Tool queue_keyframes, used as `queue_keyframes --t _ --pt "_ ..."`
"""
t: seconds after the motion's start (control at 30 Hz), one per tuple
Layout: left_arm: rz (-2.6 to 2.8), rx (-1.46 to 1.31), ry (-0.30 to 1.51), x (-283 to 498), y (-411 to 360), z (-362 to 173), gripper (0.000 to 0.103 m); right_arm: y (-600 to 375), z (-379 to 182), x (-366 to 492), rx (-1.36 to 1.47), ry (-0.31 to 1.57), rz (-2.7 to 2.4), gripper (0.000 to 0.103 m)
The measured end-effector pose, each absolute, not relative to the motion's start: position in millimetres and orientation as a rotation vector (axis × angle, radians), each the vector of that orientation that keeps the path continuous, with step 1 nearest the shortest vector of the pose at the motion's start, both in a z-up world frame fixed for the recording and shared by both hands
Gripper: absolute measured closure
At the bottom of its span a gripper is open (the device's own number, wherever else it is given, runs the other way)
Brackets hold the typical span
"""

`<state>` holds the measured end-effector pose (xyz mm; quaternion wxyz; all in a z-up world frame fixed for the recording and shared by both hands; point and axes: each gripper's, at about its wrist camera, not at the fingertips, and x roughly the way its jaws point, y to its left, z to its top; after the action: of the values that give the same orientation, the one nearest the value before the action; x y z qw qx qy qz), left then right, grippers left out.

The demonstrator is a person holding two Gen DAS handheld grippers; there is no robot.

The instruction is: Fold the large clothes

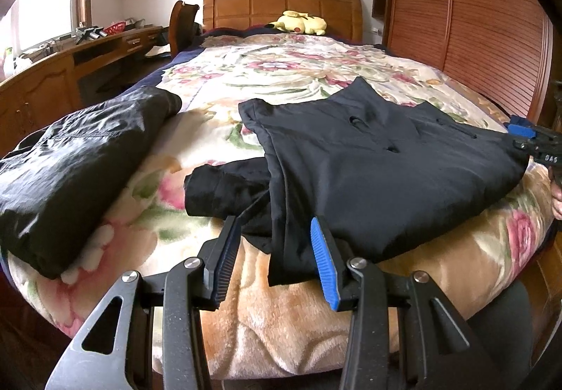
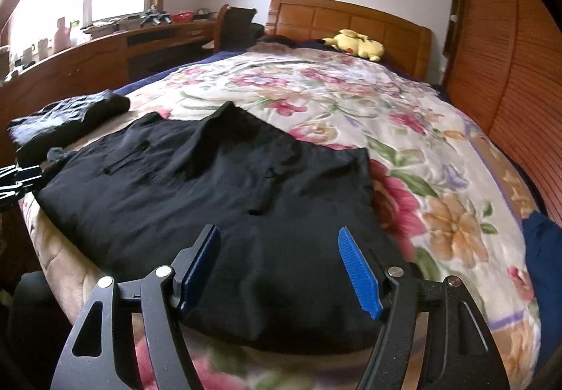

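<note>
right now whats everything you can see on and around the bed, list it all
black partly folded jacket: 1, black, near end of bed
shiny black folded garment: 1, black, left of the jacket
floral plush blanket: 1, cream with pink flowers, covering the bed
yellow plush toy: 1, yellow, by the headboard
wooden headboard: 1, brown, far end
wooden desk: 1, brown, left, under the window
left gripper: 1, black with blue pads, jaws apart at jacket's near edge
right gripper: 1, same colours, jaws wide over jacket

Both wrist cameras sit close behind their claws at the foot of the floral-blanketed bed (image 1: 281, 81), the left claw (image 1: 277, 256) nearer its left corner, the right claw (image 2: 281, 270) farther right, sharing the dark folded garment (image 2: 217, 186) ahead and the wooden headboard (image 1: 281, 5) beyond.
</note>
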<state>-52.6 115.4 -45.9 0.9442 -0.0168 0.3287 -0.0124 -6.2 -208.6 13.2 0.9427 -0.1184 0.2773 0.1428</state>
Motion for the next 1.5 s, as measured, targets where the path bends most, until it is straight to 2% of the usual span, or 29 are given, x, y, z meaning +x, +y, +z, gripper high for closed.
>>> queue_keyframes --t 0.3,0.9,0.93,0.97,1.07,1.17,1.5 --pt "-0.017 -0.041 0.654 -53.5 117.3 -42.3 0.06 -213.9 -26.7 5.3 -0.247 0.637 0.274 0.031" --pt "-0.05 -0.123 0.81 -4.6 110.2 -48.6 0.06 -205.5 -35.5 20.6 -0.161 0.672 0.256 0.031" --pt "-0.058 -0.119 0.806 -4.2 106.9 -48.6 0.063 -204.6 -36.2 20.4 -0.162 0.667 0.252 0.03" --pt "-0.068 -0.108 0.803 -3.6 102.4 -48.8 0.071 -204.3 -37.0 20.3 -0.161 0.662 0.251 0.03" --pt "-0.084 -0.058 0.79 -4.9 91.2 -49.4 0.085 -206.3 -41.1 16.9 -0.15 0.63 0.251 0.03" --pt "-0.097 -0.048 0.776 -6.8 90.8 -45.1 0.094 -207.6 -42.9 10.6 -0.135 0.616 0.24 0.03" --pt "-0.126 -0.011 0.626 -13.8 66.6 8.9 0.098 -215.1 -32.7 -10.5 -0.136 0.609 0.224 0.031"
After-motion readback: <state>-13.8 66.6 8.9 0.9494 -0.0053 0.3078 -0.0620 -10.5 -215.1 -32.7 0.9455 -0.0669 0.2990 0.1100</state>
